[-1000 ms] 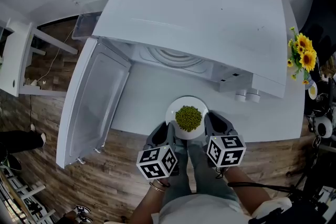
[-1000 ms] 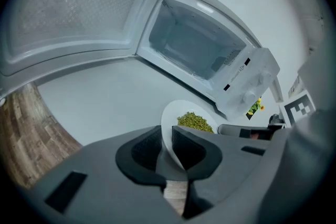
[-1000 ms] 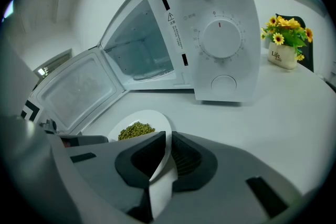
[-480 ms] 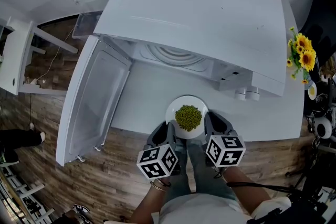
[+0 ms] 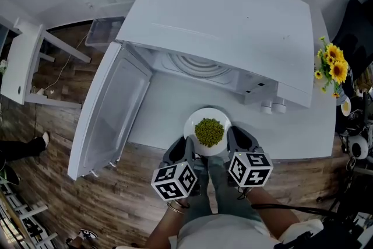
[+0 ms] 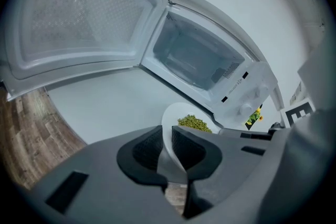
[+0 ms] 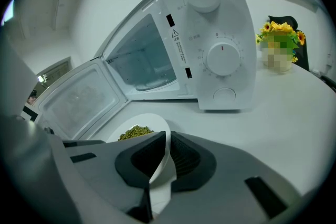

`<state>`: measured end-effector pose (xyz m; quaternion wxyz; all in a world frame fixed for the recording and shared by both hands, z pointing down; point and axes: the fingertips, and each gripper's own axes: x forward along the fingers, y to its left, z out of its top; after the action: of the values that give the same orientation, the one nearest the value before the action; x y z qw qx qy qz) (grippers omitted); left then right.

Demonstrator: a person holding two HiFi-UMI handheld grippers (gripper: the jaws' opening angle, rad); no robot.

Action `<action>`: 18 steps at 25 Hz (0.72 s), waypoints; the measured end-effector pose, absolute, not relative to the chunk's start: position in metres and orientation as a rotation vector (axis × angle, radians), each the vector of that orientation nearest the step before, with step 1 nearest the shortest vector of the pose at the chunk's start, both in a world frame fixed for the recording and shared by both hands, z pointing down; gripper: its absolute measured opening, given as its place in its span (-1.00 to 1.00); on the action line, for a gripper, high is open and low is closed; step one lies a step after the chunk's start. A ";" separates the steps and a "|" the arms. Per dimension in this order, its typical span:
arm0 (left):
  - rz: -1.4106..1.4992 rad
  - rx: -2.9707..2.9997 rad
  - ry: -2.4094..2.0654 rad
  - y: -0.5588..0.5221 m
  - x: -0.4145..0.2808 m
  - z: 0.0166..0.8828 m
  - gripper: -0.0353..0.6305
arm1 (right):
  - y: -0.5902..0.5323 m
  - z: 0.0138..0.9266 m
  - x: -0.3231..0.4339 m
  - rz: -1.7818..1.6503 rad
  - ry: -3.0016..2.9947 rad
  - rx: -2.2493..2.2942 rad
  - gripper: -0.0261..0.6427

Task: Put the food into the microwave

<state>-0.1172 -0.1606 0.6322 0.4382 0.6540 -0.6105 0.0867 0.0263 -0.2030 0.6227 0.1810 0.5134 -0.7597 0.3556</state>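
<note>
A white plate (image 5: 193, 121) with a heap of green peas (image 5: 209, 131) is held over the white counter's front edge, in front of the open microwave (image 5: 227, 20). My left gripper (image 5: 187, 147) is shut on the plate's left rim and my right gripper (image 5: 232, 141) is shut on its right rim. In the left gripper view the rim of the plate (image 6: 169, 124) passes between the dark pads of the left gripper (image 6: 167, 145), with the peas (image 6: 192, 123) beyond. The right gripper view shows the right gripper (image 7: 165, 153) pinching the plate (image 7: 152, 122) in the same way.
The microwave door (image 5: 114, 114) swings out to the left, past the counter (image 5: 163, 103) edge. The cavity (image 6: 195, 60) holds a glass turntable (image 5: 198, 64). The control panel with two knobs (image 7: 210, 34) faces right of the opening. Yellow flowers (image 5: 331, 65) stand at the right.
The head camera has shifted a little, so the microwave sits slightly differently in frame. Both grippers and the plate hold the same pose.
</note>
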 end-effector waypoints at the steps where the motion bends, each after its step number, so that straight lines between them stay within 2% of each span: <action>1: 0.210 1.628 -1.519 -0.161 -0.118 0.630 -0.72 | -0.203 0.620 0.026 1.002 -2.149 1.451 -0.84; 18: 0.154 1.687 -1.585 -0.165 -0.134 0.582 -0.72 | -0.205 0.578 0.011 0.983 -2.219 1.461 -0.84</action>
<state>-0.1335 -0.1649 0.5818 0.3993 0.6666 -0.6265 0.0608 0.0111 -0.2045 0.5783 0.1537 0.5096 -0.7741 0.3427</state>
